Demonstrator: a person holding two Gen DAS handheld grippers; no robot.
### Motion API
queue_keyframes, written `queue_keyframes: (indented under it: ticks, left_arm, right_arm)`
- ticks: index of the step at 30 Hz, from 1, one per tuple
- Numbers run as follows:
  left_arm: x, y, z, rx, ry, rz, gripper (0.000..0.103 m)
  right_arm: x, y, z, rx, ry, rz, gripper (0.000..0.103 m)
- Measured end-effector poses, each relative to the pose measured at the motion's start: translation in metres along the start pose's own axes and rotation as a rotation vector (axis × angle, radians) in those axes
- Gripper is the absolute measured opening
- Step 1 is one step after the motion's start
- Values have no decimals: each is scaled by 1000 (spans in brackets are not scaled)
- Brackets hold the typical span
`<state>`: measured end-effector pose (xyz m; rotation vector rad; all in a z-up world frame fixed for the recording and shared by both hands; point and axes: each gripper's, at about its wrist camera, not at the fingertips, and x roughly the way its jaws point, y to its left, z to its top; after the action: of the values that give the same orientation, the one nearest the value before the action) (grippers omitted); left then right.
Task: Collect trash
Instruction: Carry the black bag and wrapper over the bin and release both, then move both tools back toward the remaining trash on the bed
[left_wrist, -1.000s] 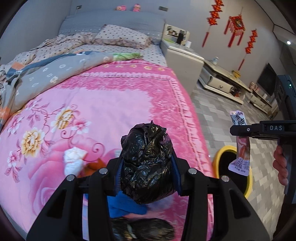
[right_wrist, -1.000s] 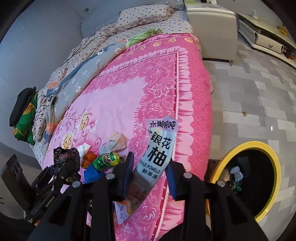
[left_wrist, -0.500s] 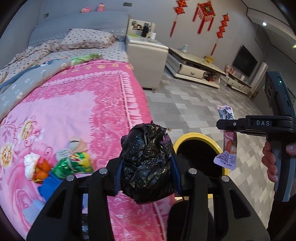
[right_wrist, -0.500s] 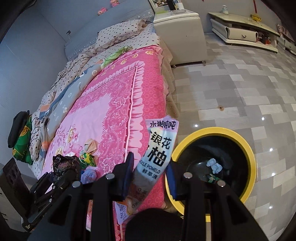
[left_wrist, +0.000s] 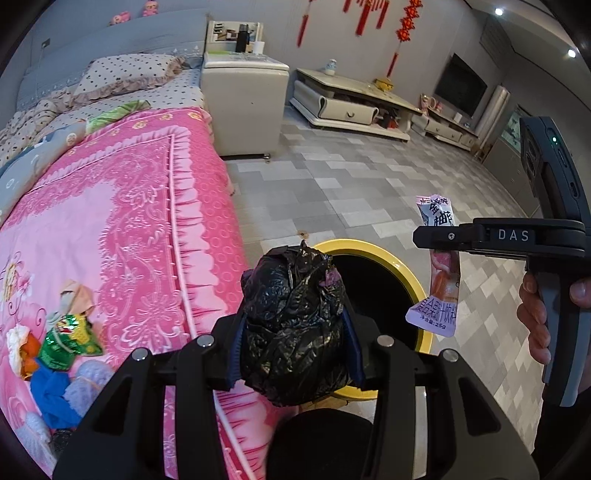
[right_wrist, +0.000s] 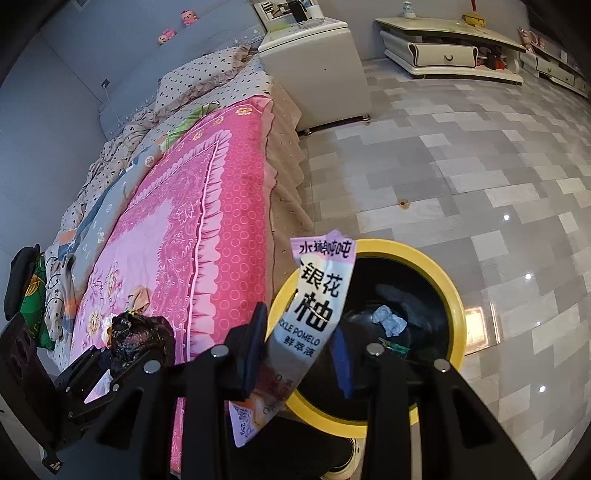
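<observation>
Both grippers swung from bed to yellow bin (left_wrist: 413, 280): left gripper (left_wrist: 293, 354) clamps black bag (left_wrist: 293, 325), right gripper (right_wrist: 299, 350) clamps pomelo wrapper (right_wrist: 317, 295). Your bag hangs over the rim; release now and it bounces out.

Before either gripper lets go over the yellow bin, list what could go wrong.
1. The black bag in the left gripper appears over the near rim of the yellow bin, beside the bed; dropped here it may hit the rim or land outside.
2. The drink sachet hangs long and limp from the right gripper; it could flutter or catch on a finger and miss.
</observation>
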<state>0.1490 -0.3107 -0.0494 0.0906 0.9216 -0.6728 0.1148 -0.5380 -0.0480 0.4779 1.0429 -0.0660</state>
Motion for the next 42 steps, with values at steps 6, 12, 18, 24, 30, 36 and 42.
queue_keyframes:
  ticks: [6, 12, 18, 24, 30, 36, 42]
  left_arm:
    - [34, -18, 0, 27, 44, -17, 41]
    - [64, -26, -3, 39, 88, -27, 41]
    - [87, -34, -5, 53, 118, -19, 42]
    - [95, -35, -6, 43, 129, -18, 44]
    - [94, -34, -7, 36, 124, -21, 47]
    - [87, -33, -7, 38, 105, -21, 61]
    - [74, -22, -9, 15, 77, -14, 76]
  right_arm:
    - [10, -23, 1, 25, 9, -41, 31]
    - [26, -41, 2, 26, 15, -101, 31]
    - [43, -56, 3, 37, 39, -124, 31]
    - [53, -63, 2, 44, 45, -154, 31]
    - [55, -66, 3, 51, 38, -172, 31]
    - [50, -68, 2, 63, 33, -197, 36]
    - [44, -69, 0, 84, 19, -229, 43]
